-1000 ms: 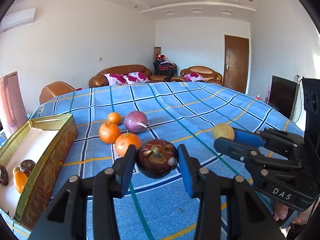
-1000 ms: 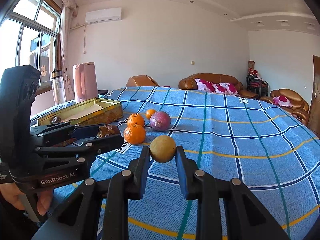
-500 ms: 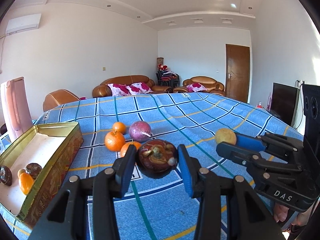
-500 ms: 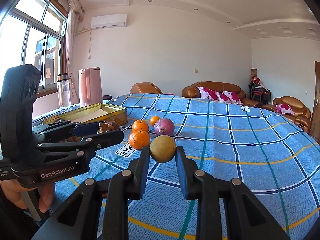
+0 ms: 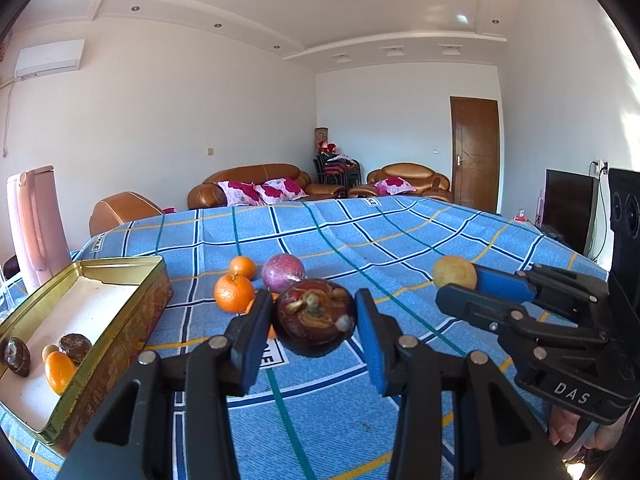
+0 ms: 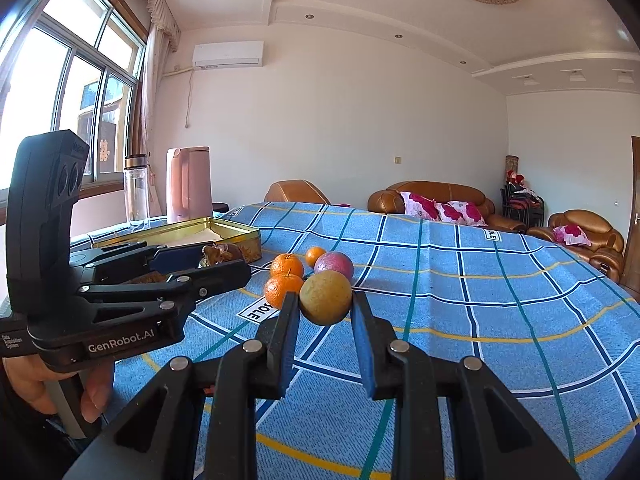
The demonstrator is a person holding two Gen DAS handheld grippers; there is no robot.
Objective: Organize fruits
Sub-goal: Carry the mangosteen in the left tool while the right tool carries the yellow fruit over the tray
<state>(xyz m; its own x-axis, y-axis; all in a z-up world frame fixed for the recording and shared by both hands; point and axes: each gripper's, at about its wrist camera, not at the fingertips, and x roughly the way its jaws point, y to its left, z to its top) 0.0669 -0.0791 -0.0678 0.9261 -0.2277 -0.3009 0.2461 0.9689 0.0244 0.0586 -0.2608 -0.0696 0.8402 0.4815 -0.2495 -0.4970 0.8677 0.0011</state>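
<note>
My left gripper (image 5: 314, 320) is shut on a dark purple mangosteen (image 5: 315, 322), held above the blue checked tablecloth (image 5: 360, 232). My right gripper (image 6: 325, 306) is shut on a yellow-green round fruit (image 6: 325, 297); the same fruit (image 5: 454, 272) shows at the right of the left wrist view. On the cloth beyond lie oranges (image 5: 234, 293) and a purple passion fruit (image 5: 283, 272). A gold tin (image 5: 132, 304) stands at the left, holding an orange (image 5: 59, 371) and two dark fruits (image 5: 75, 347).
A pink kettle (image 6: 189, 184) and a clear bottle (image 6: 136, 191) stand behind the tin near the window. A person's hand (image 6: 40, 380) holds the left gripper's handle. Brown sofas (image 5: 256, 184) and a door (image 5: 475, 160) lie past the table's far edge.
Both cameras have tilted upward, so the table and fruits sit lower in the views. Both grips are unchanged.
</note>
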